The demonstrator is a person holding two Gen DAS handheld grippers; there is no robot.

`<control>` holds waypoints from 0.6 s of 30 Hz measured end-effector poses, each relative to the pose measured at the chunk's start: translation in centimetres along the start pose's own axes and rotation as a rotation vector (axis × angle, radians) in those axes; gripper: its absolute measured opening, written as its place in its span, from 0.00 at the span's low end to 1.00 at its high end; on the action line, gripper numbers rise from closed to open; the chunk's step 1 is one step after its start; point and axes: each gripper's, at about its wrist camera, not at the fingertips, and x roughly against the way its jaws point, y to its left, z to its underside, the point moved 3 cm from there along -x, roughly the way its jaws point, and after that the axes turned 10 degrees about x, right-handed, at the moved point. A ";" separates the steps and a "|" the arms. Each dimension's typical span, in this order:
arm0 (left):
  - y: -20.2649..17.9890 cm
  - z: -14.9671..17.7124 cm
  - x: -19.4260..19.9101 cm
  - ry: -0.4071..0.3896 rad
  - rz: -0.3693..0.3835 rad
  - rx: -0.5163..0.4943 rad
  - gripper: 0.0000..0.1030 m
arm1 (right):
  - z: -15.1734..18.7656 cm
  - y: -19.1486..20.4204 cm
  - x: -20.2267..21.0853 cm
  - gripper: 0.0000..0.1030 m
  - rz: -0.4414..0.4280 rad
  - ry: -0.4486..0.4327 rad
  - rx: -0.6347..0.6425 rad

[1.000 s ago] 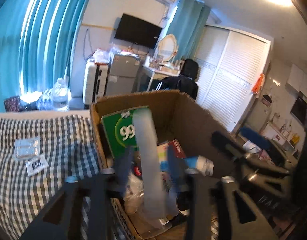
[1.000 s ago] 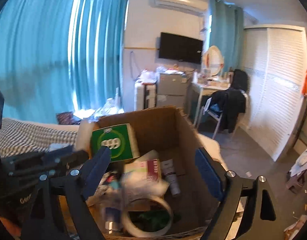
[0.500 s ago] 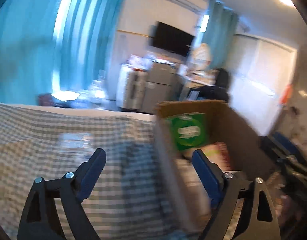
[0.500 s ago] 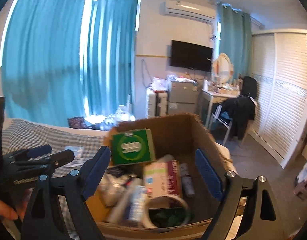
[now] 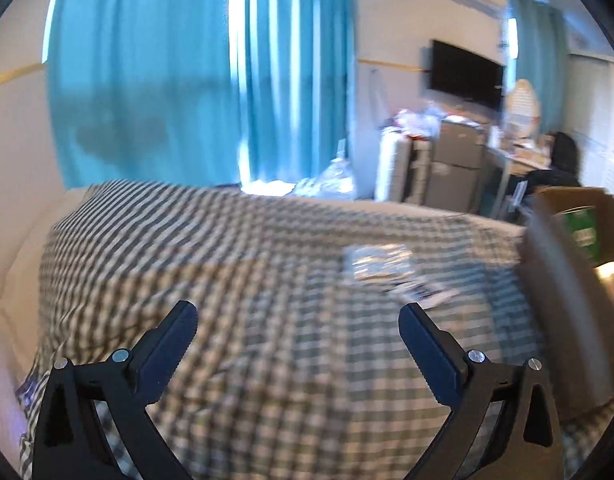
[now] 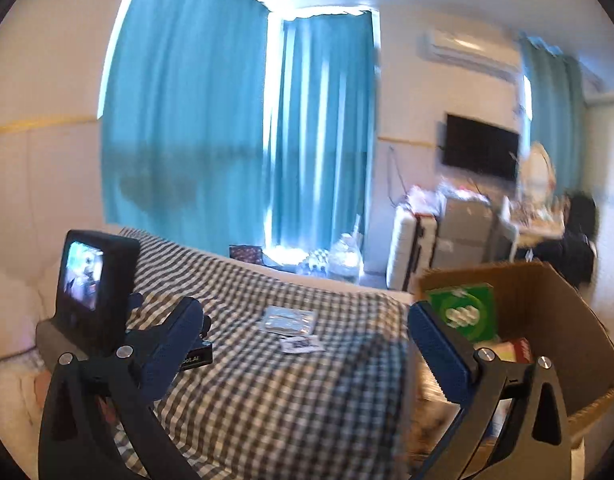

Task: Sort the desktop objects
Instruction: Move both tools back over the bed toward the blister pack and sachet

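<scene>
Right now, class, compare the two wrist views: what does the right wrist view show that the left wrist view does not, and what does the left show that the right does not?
Only the right wrist view shows the left device's small screen, the air conditioner's whole front, and a red-and-white pack in the box.

Only the left wrist view shows the left tongs, open and empty.

Both show the checked cloth, the clear packet, the green carton, blue curtains and the TV.
</scene>
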 end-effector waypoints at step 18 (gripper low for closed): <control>2.0 0.3 -13.3 0.133 0.032 0.151 1.00 | 9.4 1.9 -25.2 1.00 -0.020 0.375 -0.069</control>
